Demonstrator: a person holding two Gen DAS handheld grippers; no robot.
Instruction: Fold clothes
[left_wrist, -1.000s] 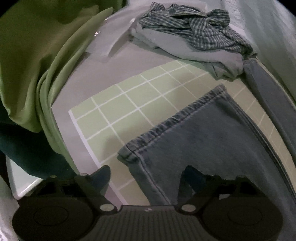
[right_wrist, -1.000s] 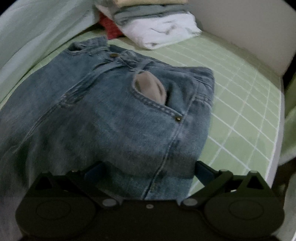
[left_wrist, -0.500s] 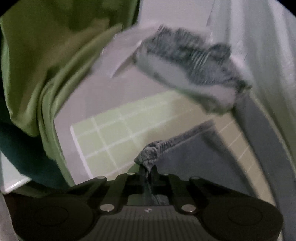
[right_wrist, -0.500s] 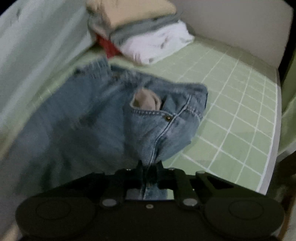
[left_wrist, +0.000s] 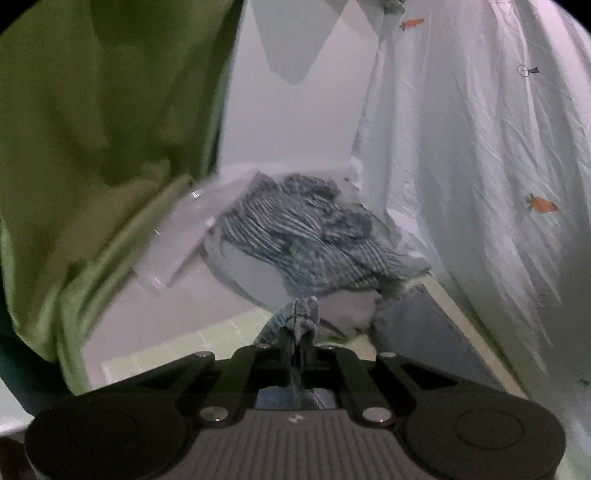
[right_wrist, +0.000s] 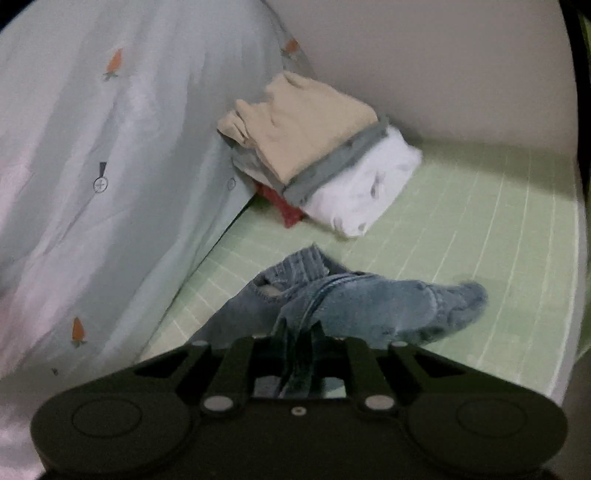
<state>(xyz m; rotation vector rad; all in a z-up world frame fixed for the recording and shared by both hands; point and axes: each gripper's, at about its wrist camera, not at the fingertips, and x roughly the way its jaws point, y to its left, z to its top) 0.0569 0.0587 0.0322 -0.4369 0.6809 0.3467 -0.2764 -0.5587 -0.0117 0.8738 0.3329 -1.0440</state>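
Note:
Blue jeans are held at both ends above a green checked mat. My left gripper is shut on the bunched leg hem, lifted off the mat. My right gripper is shut on the waist side of the jeans, whose waistband and pocket hang forward above the mat. The other leg of the jeans lies on the mat at the right of the left wrist view.
A crumpled plaid shirt on grey cloth lies ahead of the left gripper. A green curtain hangs at left. A pale carrot-print sheet lines the side. A stack of folded clothes sits by the wall.
Both grippers went from open over the flat jeans to shut on them, then lifted. The hem and the waist rose off the mat and both views tilted upward.

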